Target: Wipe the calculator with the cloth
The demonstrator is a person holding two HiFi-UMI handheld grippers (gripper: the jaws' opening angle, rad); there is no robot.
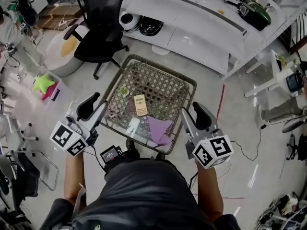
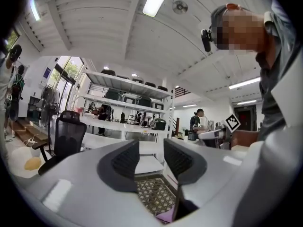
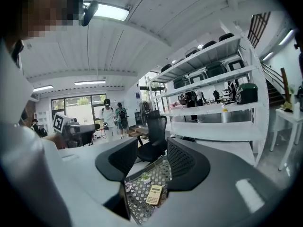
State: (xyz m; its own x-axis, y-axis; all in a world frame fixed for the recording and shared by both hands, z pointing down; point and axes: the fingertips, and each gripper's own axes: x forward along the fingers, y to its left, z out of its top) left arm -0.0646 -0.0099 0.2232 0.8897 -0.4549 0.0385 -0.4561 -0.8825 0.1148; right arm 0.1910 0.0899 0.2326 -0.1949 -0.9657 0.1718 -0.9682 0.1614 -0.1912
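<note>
Metal lattice surface [image 1: 190,84], square, grey
- Calculator [image 1: 140,105]: cream, lying flat near the middle of the surface; seen beyond the right gripper's jaws, not between them
- Cloth [image 1: 159,128]: lilac, crumpled, at the near edge, close to the calculator
- Small potted plant [image 1: 123,91]: left of the calculator
- Left gripper [image 1: 94,110]: raised at the near left corner, jaws apart, nothing held
- Right gripper [image 1: 194,119]: raised at the near right corner, jaws apart, nothing held
- Black office chair [image 1: 100,23]: on the floor beyond the surface
</note>
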